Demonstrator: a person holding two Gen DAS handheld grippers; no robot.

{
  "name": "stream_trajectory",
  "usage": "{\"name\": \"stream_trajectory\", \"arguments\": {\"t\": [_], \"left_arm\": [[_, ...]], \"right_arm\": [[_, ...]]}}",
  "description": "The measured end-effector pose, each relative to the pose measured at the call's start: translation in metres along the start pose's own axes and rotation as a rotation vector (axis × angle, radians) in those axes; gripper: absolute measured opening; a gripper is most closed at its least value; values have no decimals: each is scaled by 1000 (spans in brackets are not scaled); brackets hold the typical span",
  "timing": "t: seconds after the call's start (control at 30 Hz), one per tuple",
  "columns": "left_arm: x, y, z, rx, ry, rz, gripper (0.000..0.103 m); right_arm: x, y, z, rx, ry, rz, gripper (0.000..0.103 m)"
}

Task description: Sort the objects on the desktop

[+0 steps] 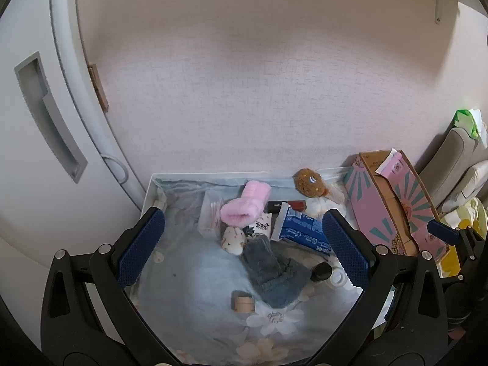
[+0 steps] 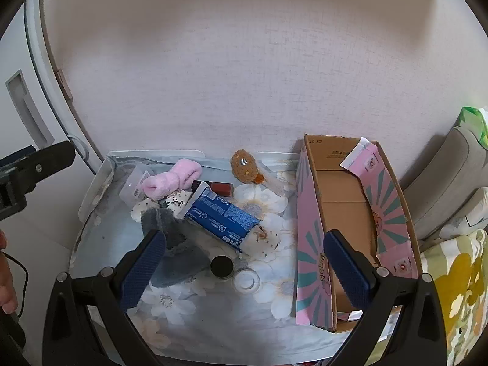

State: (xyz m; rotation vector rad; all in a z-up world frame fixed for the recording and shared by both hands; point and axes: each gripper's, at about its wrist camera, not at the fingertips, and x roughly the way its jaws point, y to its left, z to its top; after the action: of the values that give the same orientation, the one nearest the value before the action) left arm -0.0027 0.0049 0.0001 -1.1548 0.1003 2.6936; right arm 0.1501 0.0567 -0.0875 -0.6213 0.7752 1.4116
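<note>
A small table with a floral cloth (image 1: 195,274) (image 2: 213,320) holds a heap of things: a pink fluffy band (image 1: 244,207) (image 2: 170,180), a blue packet (image 1: 302,228) (image 2: 222,216), a grey fluffy cloth (image 1: 271,274) (image 2: 177,253), a brown plush cookie (image 1: 309,183) (image 2: 245,164), a black-lidded jar (image 1: 321,271) (image 2: 222,267), a clear lid (image 2: 246,280) and a small beige cylinder (image 1: 243,302). My left gripper (image 1: 244,253) hangs open above the heap, holding nothing. My right gripper (image 2: 244,268) is open too, above the jar, its right finger (image 2: 347,268) over the pink cardboard box (image 2: 350,228) (image 1: 393,207).
The pink box is open and empty, at the table's right. A white wall stands behind and a white cabinet with a recessed handle (image 1: 48,116) on the left. A grey cushion (image 2: 451,183) and yellow-flowered fabric (image 2: 457,289) lie to the right. A person's hand (image 2: 4,274) shows at the left edge.
</note>
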Motion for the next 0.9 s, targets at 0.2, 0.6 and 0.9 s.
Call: {"name": "stream_trajectory", "arguments": {"t": [0.2, 0.6, 0.9], "left_arm": [[-3, -1, -2, 4, -4, -11, 103], [-8, -1, -7, 25, -8, -25, 103], [-14, -6, -12, 56, -9, -41, 103]], "right_arm": [[1, -4, -1, 41, 24, -10, 103], [-7, -5, -3, 64, 0, 27, 103], [-9, -4, -8, 69, 3, 33, 102]]}}
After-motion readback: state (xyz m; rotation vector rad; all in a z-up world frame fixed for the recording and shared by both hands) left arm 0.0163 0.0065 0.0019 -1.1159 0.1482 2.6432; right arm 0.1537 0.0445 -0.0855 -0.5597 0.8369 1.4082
